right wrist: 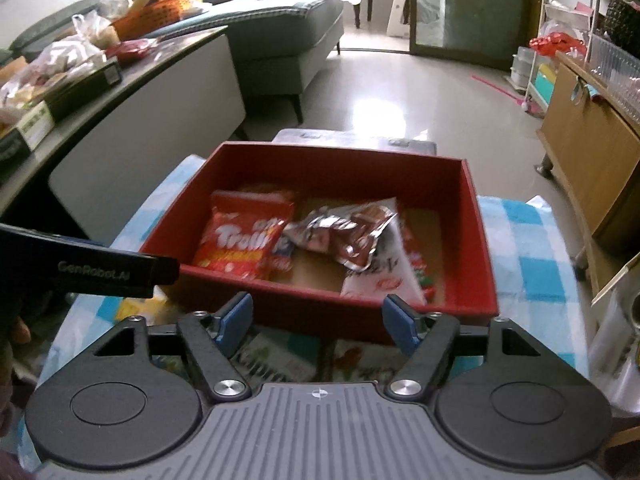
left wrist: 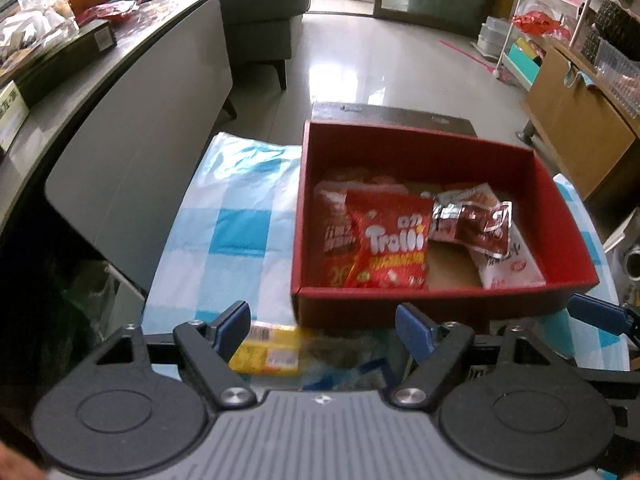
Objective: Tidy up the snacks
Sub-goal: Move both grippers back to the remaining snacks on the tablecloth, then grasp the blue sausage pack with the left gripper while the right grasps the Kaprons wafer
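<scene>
Here, both tools, the left tool [left wrist: 322, 330] and the right tool [right wrist: 318, 322], are held open with nothing between their pads, just short of the red box [left wrist: 440, 304], in which a Trolli bag [left wrist: 390, 244], a foil pack [left wrist: 472, 220] and a white pack [left wrist: 510, 264] are seen, while a yellow pack [left wrist: 272, 350] lies on the checked worktop [left wrist: 240, 200].

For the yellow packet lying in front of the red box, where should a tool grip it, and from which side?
Probably across its short width, coming from above: the yellow packet lies flat on the checked cloth, long side running left to right, beside the red box. Its right end is blurred.
</scene>
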Tool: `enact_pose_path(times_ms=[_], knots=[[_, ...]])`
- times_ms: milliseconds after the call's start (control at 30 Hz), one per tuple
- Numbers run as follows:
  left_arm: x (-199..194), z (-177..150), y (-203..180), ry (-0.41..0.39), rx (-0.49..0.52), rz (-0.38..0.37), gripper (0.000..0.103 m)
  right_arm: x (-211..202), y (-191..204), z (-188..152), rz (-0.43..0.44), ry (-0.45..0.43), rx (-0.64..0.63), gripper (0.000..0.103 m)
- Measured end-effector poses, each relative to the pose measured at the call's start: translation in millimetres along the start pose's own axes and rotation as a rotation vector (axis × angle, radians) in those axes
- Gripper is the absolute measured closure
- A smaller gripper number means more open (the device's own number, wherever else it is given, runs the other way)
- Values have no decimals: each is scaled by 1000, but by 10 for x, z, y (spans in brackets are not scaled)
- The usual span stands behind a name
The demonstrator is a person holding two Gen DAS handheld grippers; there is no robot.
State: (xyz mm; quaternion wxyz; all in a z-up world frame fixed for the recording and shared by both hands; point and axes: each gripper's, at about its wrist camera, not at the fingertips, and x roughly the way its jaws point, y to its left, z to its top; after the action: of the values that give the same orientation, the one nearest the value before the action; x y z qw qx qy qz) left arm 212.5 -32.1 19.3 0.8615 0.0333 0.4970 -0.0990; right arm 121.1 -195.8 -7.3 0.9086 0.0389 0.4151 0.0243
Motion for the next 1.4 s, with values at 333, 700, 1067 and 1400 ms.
enact_pose_path(times_ms=[333,700,1067,1400], knots=[[-4,-287,169,50,13,24,28,14,267,-184,38,49,-23,22],[151,-532,278,165,-59,-42,28,10,256,-346,30,92,-2,21],[383,-618,-209,218,-32,-59,28,-94,-102,-366,8,77,69,19],[425,-699,-388,154,48,18,25,-85,-251,-401,12,94,77,18]])
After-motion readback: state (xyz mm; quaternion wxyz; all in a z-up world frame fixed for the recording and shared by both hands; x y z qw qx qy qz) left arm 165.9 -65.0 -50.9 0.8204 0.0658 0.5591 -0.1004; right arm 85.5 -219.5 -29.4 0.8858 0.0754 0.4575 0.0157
